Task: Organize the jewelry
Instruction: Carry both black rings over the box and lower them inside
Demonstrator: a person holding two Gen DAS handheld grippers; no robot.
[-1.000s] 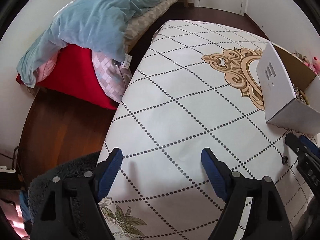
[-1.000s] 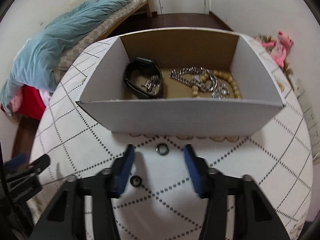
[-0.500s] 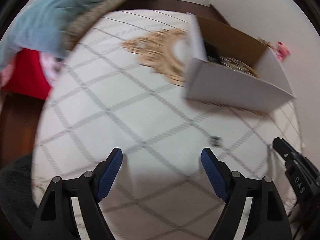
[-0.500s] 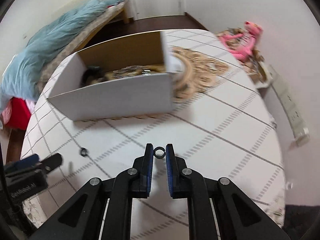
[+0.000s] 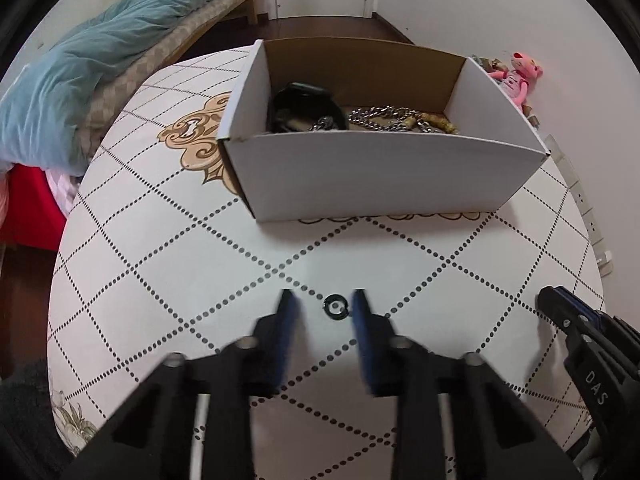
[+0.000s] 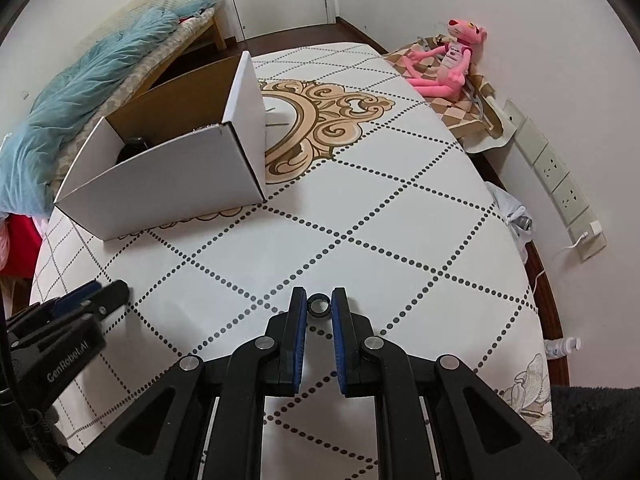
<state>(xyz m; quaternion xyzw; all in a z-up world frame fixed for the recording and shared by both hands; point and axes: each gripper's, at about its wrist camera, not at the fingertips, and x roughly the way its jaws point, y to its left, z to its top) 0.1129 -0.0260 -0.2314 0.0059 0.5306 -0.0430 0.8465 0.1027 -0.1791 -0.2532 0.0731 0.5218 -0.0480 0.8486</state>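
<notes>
Cardboard box (image 5: 384,176) stands beyond left tongs (image 5: 322,306).

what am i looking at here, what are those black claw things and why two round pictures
Each claw is a hand-held gripper that a person carries, one per hand, with a fisheye camera looking along its blue-padded fingers. The left wrist view shows the left hand-held gripper open around a small dark ring lying on the patterned table. The right wrist view shows the right hand-held gripper shut on another ring. The white box behind holds a black band and chains.
</notes>
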